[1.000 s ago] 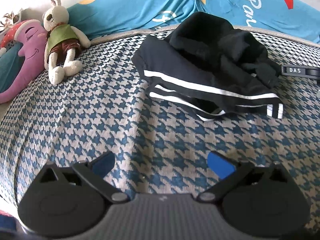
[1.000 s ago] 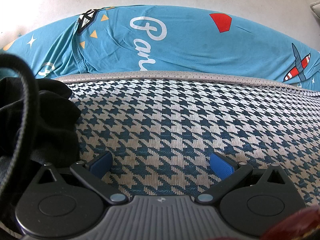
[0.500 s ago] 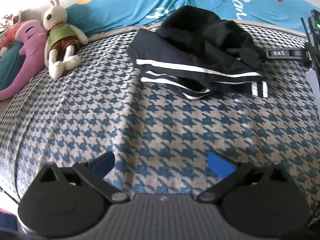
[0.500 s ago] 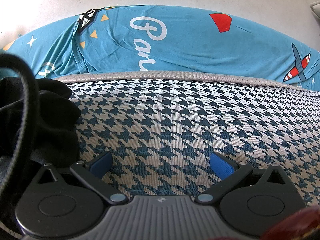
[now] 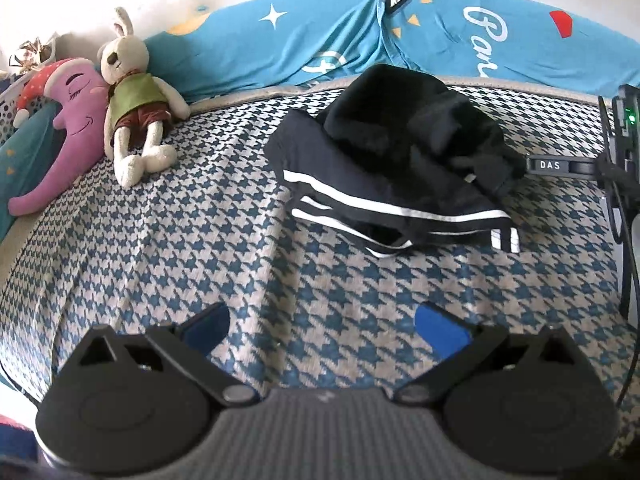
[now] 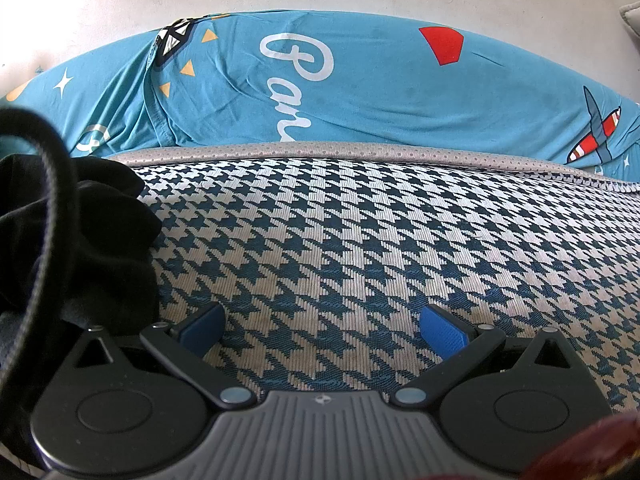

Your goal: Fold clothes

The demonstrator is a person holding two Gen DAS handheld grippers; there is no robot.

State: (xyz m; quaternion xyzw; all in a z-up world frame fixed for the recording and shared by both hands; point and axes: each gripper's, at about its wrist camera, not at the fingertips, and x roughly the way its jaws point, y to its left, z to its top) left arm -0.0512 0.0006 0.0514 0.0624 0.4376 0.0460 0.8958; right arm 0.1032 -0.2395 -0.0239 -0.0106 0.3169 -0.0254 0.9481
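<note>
The left gripper [image 5: 322,330] hovers over the bed [image 5: 160,248], jaws spread and holding nothing. Well ahead of it the clothes [image 5: 400,168] lie in a black heap near the blue bedding [image 5: 280,48], white stripes along the lower folds. A plush rabbit [image 5: 134,108] leans on a purple moon pillow [image 5: 68,128] at far left. The right gripper [image 6: 322,330] sits low on the bed, jaws spread and empty, with the clothes just beside its left finger [image 6: 200,328].
</note>
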